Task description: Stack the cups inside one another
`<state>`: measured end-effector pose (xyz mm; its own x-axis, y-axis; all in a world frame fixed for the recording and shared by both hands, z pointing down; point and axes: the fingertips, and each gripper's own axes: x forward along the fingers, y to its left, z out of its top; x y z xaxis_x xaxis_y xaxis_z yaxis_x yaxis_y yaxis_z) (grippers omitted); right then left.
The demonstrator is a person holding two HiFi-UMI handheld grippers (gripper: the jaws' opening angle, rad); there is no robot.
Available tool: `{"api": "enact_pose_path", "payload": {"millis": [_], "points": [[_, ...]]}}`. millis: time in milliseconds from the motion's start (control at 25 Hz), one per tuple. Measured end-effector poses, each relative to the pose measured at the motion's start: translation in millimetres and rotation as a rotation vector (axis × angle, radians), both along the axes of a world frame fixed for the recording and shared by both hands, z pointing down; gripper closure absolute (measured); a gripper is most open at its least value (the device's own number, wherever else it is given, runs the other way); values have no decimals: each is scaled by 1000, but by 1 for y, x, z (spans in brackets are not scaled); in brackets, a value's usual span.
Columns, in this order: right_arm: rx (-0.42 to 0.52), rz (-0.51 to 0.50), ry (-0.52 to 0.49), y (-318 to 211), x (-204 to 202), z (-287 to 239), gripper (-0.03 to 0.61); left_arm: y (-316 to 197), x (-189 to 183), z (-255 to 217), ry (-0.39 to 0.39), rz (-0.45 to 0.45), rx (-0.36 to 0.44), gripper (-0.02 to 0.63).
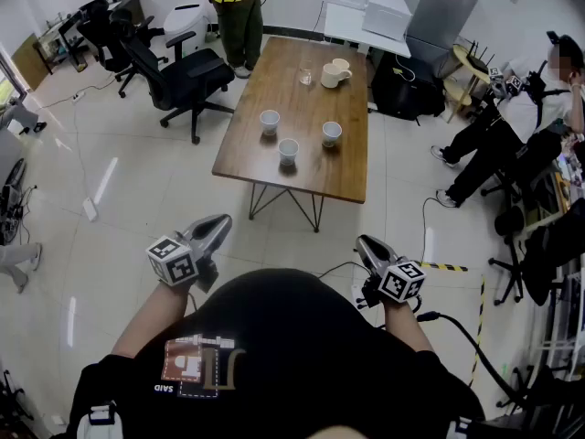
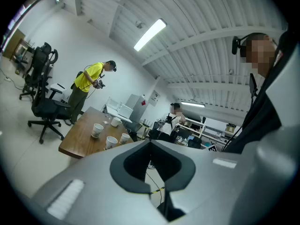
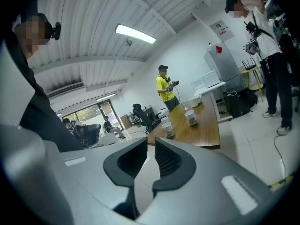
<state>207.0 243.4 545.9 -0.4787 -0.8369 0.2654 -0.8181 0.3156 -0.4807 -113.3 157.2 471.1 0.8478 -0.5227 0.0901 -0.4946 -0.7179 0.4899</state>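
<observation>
Three white paper cups stand apart on the wooden table (image 1: 343, 176): one at the left (image 1: 269, 121), one at the front (image 1: 288, 150), one at the right (image 1: 331, 133). Both grippers hang close to my body, well short of the table and away from the cups. My left gripper (image 1: 219, 223) has its tips together with nothing in it; its own view (image 2: 151, 142) looks toward the cups (image 2: 97, 129). My right gripper (image 1: 366, 243) shows a narrow gap between its jaws (image 3: 151, 142), nothing in it, with the cups (image 3: 190, 116) far ahead.
A cream jug (image 1: 335, 73) and a glass (image 1: 305, 77) sit at the table's far end. A black office chair (image 1: 187, 76) stands left of the table. A person in yellow (image 1: 233, 7) stands beyond it; another person (image 1: 521, 126) sits at the right. Cables cross the floor.
</observation>
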Motion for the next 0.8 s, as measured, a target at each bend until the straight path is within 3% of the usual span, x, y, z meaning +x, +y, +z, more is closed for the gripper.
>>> {"api": "enact_pose_path", "payload": {"millis": [440, 800], "points": [[-25, -30, 15, 7, 58, 12, 497, 14, 64, 3, -15, -5, -26, 617], [-53, -31, 43, -47, 38, 25, 472, -54, 50, 25, -13, 12, -33, 609]]}}
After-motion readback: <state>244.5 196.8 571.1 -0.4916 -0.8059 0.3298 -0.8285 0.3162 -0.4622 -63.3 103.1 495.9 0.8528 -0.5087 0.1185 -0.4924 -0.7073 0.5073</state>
